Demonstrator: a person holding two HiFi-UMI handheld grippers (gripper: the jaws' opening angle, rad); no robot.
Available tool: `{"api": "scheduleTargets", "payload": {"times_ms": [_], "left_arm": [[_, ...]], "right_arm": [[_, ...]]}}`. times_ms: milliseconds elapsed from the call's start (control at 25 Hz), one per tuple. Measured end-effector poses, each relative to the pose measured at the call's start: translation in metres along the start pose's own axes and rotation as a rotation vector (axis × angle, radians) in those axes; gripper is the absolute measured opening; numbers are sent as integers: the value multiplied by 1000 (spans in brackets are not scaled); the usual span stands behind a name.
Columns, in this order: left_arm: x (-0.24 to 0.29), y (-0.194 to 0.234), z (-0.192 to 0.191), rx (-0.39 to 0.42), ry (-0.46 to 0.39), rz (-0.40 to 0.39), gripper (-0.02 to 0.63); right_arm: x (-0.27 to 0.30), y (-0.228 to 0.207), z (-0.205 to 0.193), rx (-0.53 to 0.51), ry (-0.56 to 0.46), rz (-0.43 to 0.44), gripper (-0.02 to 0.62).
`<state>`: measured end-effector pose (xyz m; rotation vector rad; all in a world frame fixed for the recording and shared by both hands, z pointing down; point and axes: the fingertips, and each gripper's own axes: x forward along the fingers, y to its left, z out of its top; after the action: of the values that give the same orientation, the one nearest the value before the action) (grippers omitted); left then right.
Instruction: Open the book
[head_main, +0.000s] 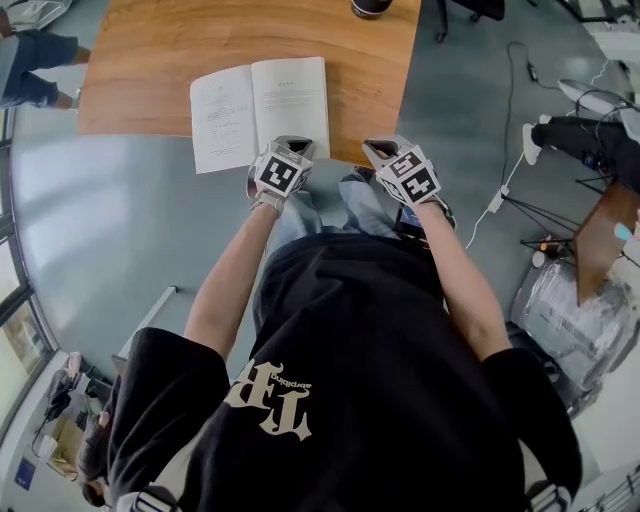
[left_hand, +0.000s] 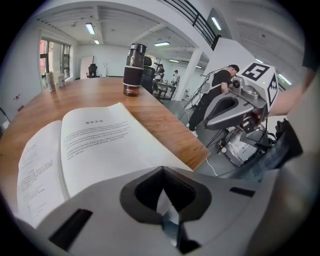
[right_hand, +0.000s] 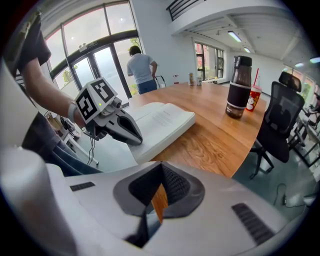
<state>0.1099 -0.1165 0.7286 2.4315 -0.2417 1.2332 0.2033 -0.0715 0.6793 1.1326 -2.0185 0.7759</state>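
Note:
The book (head_main: 260, 110) lies open and flat on the wooden table (head_main: 150, 60), its white printed pages up, close to the near edge. My left gripper (head_main: 292, 146) hovers just off the book's near right corner, shut with nothing in it. In the left gripper view the open pages (left_hand: 95, 145) fill the space beyond the closed jaws. My right gripper (head_main: 378, 150) is at the table's near edge, right of the book, also shut and empty. The right gripper view shows the book (right_hand: 160, 122) and the left gripper (right_hand: 120, 127) to its left.
A dark bottle (head_main: 370, 8) stands at the table's far side, with a red cup (right_hand: 255, 97) next to it. An office chair (right_hand: 277, 125) is at the table's right. Cables and gear (head_main: 560, 130) lie on the floor to the right. People stand in the background.

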Motion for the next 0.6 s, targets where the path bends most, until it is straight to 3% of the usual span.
{"api": "scheduleTargets", "payload": {"times_ms": [600], "left_arm": [[-19, 26, -12, 1, 4, 64, 5]], "right_arm": [[10, 14, 9, -43, 4, 31, -14]]}}
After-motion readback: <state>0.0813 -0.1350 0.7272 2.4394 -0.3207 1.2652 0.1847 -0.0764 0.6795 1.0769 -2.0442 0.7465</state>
